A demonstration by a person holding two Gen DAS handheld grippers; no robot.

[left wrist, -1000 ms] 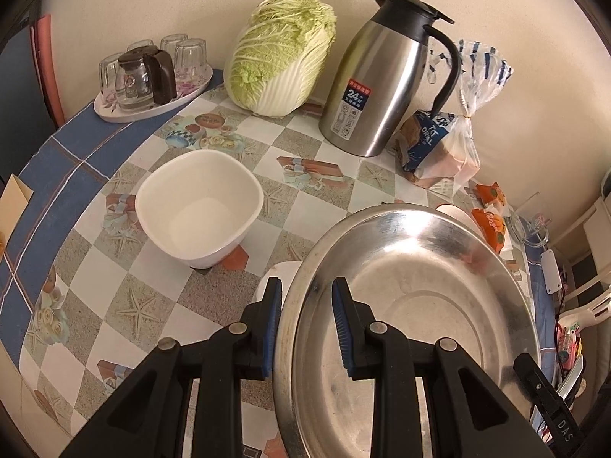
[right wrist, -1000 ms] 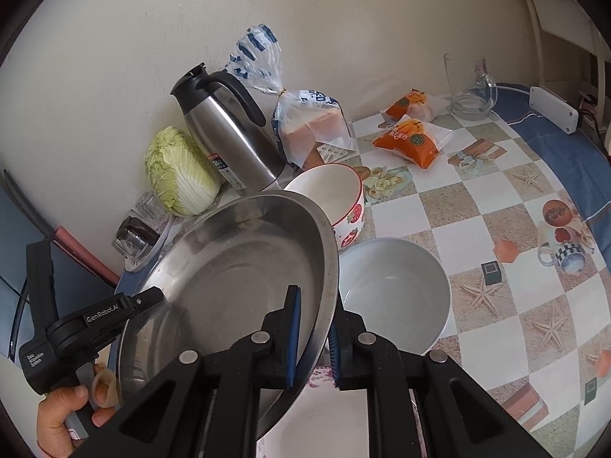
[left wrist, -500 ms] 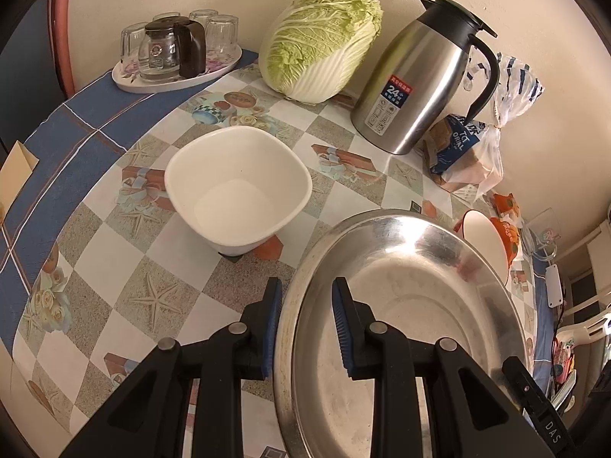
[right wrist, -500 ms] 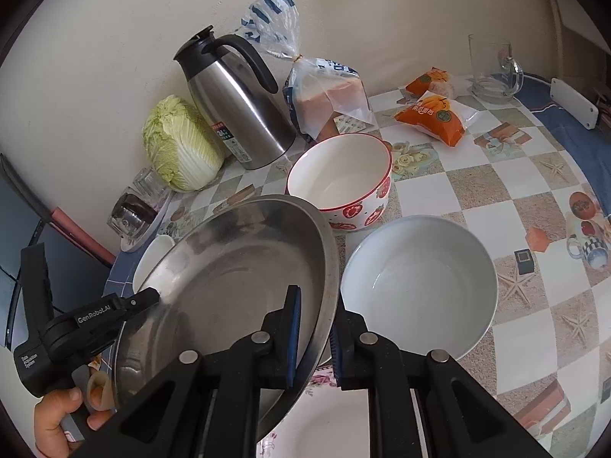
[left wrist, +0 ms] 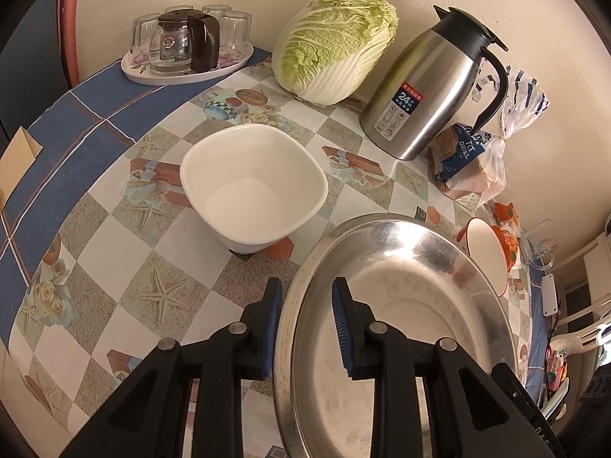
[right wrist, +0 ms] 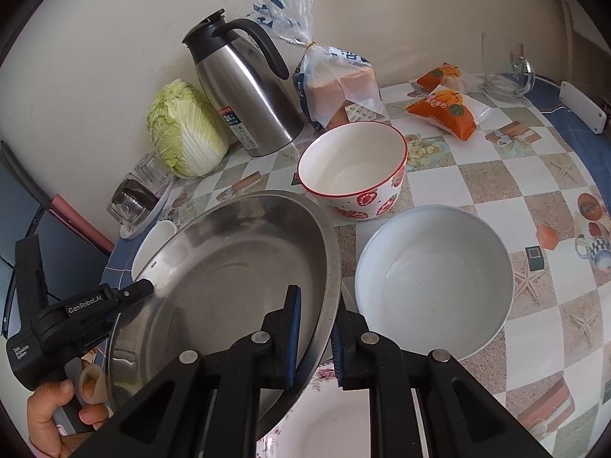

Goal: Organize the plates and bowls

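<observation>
Both grippers carry a large steel plate by opposite sides of its rim. My left gripper is shut on the steel plate's near rim, one blue pad inside and one outside. My right gripper is shut on the steel plate at its right rim. The left gripper also shows there, with a hand on it. A white square bowl stands beyond the plate. A red-patterned bowl and a pale round bowl stand to its right. A white floral plate lies beneath my right gripper.
Along the wall stand a tray of glasses, a cabbage, a steel thermos jug and a bag of bread. Orange snack packets, a glass mug and a white power strip lie at the far right.
Both grippers have carried the steel plate nearer and slightly lower. The red-patterned bowl, half hidden behind it before, now shows whole. Both grips are unchanged.
</observation>
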